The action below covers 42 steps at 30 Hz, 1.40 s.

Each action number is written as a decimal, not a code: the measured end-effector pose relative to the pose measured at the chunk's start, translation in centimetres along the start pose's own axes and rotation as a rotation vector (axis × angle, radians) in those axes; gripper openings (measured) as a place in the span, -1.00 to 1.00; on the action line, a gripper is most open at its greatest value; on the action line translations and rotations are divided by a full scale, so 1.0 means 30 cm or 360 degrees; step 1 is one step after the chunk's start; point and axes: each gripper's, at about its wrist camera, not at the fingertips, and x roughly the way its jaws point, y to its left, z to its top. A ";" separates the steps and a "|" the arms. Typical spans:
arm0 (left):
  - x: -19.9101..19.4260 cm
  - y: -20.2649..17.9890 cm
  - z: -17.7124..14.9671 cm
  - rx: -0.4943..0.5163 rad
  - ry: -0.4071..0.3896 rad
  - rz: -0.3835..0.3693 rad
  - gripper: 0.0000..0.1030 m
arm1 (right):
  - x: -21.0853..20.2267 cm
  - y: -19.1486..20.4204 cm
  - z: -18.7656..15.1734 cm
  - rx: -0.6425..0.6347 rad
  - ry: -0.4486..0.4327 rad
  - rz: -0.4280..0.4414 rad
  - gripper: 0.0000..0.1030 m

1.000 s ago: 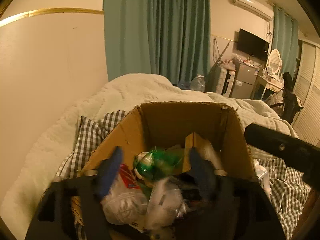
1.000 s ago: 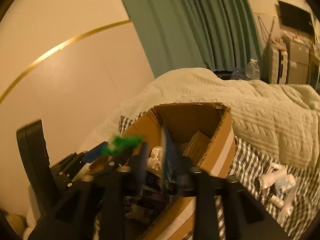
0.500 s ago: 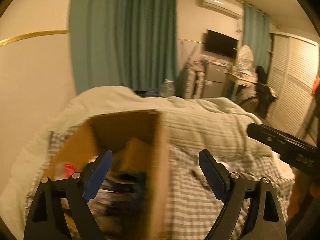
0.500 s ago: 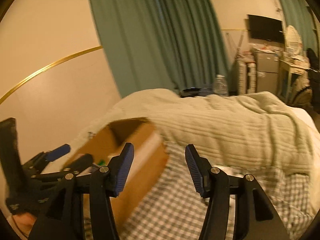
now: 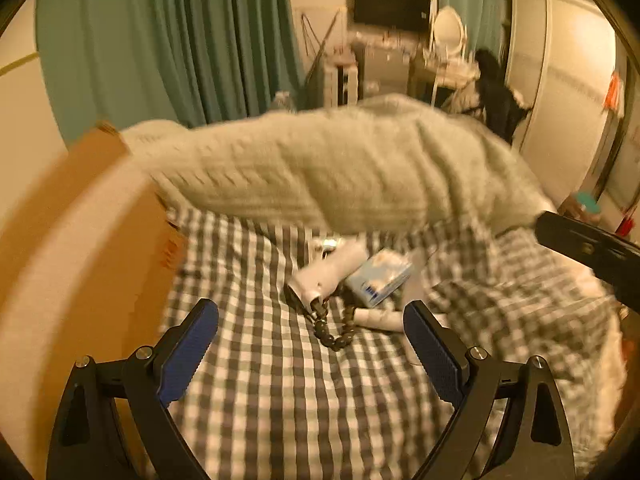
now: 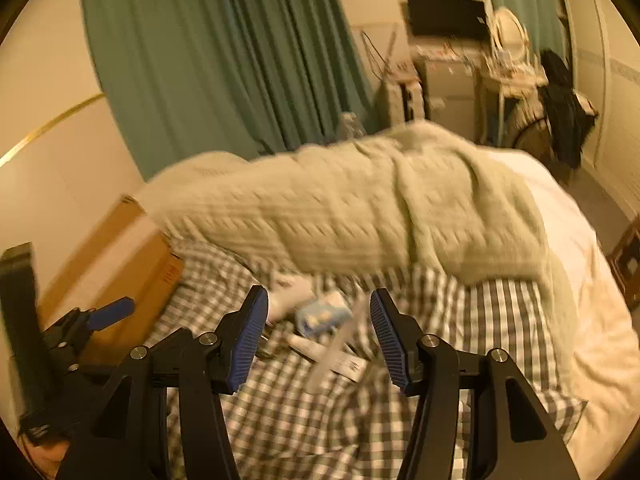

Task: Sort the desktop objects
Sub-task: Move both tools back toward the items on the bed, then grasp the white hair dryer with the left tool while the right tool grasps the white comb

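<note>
A small pile of objects lies on the checked bedsheet (image 5: 280, 380): a white tube-shaped item (image 5: 328, 272), a blue-and-white pack (image 5: 378, 278), a string of dark beads (image 5: 336, 330) and a small white tube (image 5: 378, 318). My left gripper (image 5: 310, 352) is open and empty, just short of the beads. My right gripper (image 6: 316, 334) is open and empty above the same pile; the pack (image 6: 322, 314) and a white tube (image 6: 306, 346) show between its fingers. The cardboard box (image 5: 72, 264) stands to the left.
A thick knitted blanket (image 5: 340, 168) is heaped behind the pile. The box (image 6: 116, 264) stands on the bed's left side by the wall. Green curtains, a TV and a dresser stand at the far end of the room. The left gripper (image 6: 108, 312) shows in the right wrist view.
Both grippers have swung right, away from the cardboard box with its green item, to the pile on the checked sheet. Both now stand open and empty.
</note>
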 end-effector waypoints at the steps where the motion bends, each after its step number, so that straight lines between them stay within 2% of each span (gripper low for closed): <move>1: 0.043 -0.008 -0.004 0.0014 0.0021 0.0014 0.87 | 0.030 -0.016 -0.013 0.0011 0.0030 -0.0005 0.03; 4: 0.156 -0.006 -0.026 0.0030 0.0087 0.0049 0.87 | 0.148 -0.047 -0.048 0.0058 0.0166 -0.0064 0.02; 6: 0.221 -0.002 -0.029 0.0034 0.0121 0.0086 0.87 | 0.239 -0.052 -0.073 0.0096 0.0257 -0.0064 -0.12; 8: 0.287 -0.003 -0.015 0.0062 0.0150 0.0122 0.87 | 0.298 -0.055 -0.084 0.0127 0.0276 -0.0078 -0.52; 10: 0.336 -0.003 -0.005 0.0093 0.0159 0.0128 0.85 | 0.355 -0.050 -0.090 0.0124 0.0274 -0.0105 -0.53; 15: 0.442 -0.012 0.011 0.0135 0.0201 0.0037 0.79 | 0.525 -0.069 -0.141 0.0131 0.0447 -0.0073 -0.53; 16: 0.463 -0.016 0.013 0.0140 0.0215 0.0021 0.76 | 0.550 -0.081 -0.151 0.0153 0.0485 -0.0067 -0.53; 19: 0.532 -0.024 0.006 0.0142 0.0289 -0.0041 0.48 | 0.599 -0.114 -0.173 0.0218 0.0562 -0.0026 -0.53; 21: 0.567 -0.027 -0.013 0.0161 0.0342 -0.0054 0.16 | 0.620 -0.116 -0.172 0.0222 0.0581 0.0010 -0.53; 23: 0.563 -0.018 -0.023 0.0147 0.0321 -0.0088 0.13 | 0.649 -0.111 -0.176 0.0209 0.0609 0.0008 -0.58; 25: 0.552 -0.003 -0.029 0.0109 0.0304 -0.0123 0.12 | 0.669 -0.110 -0.183 0.0218 0.0618 0.0026 -0.77; 34: 0.385 0.071 -0.062 -0.0092 0.0163 -0.0158 0.12 | 0.554 -0.110 -0.198 0.0225 0.0477 0.0028 -0.83; 42: 0.215 0.119 -0.112 -0.0228 0.0123 -0.0168 0.12 | 0.392 -0.099 -0.208 0.0182 0.0349 0.0001 -0.87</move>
